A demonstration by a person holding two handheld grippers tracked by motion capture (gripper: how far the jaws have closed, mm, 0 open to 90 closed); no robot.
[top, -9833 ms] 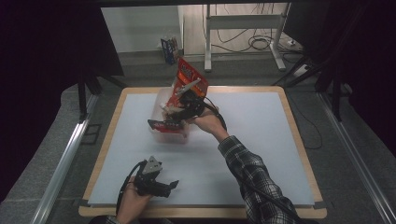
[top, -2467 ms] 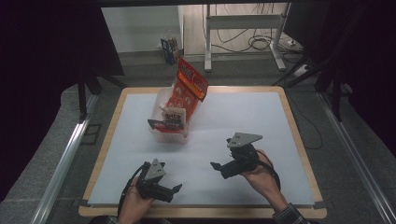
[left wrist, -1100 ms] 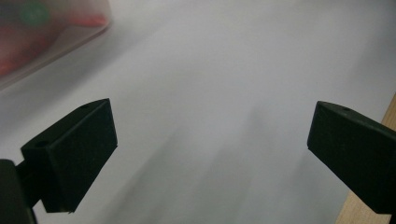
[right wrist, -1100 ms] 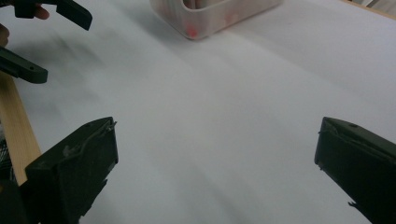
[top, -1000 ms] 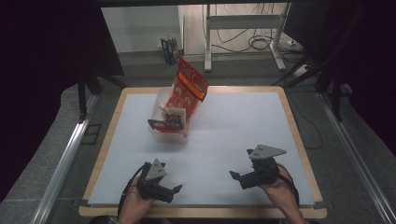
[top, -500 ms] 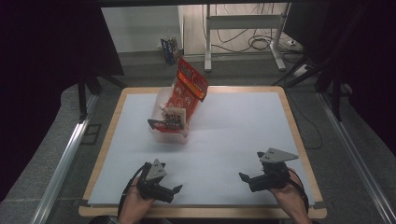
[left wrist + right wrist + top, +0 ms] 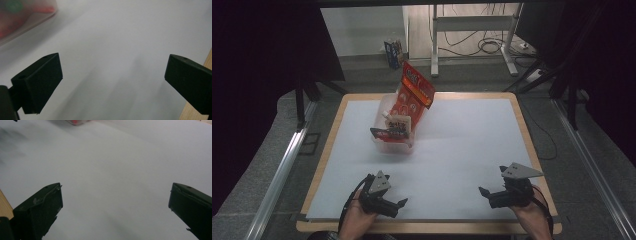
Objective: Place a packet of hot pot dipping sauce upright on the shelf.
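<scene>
Blurred, edge-cropped clear bin (image 7: 23, 18)

snack bags (image 7: 412, 102) in bin (image 7: 384, 142), table (image 7: 472, 145) far-left

A white table (image 7: 462, 150) with a wooden edge stood on a grey floor (image 7: 267, 150). Beyond it, a metal desk frame (image 7: 472, 22) stood over coiled cables (image 7: 487, 46), with a small blue box (image 7: 393, 51) just beside a pale wall (image 7: 362, 25). Dark curtains (image 7: 262, 50) hung at both sides.
</scene>
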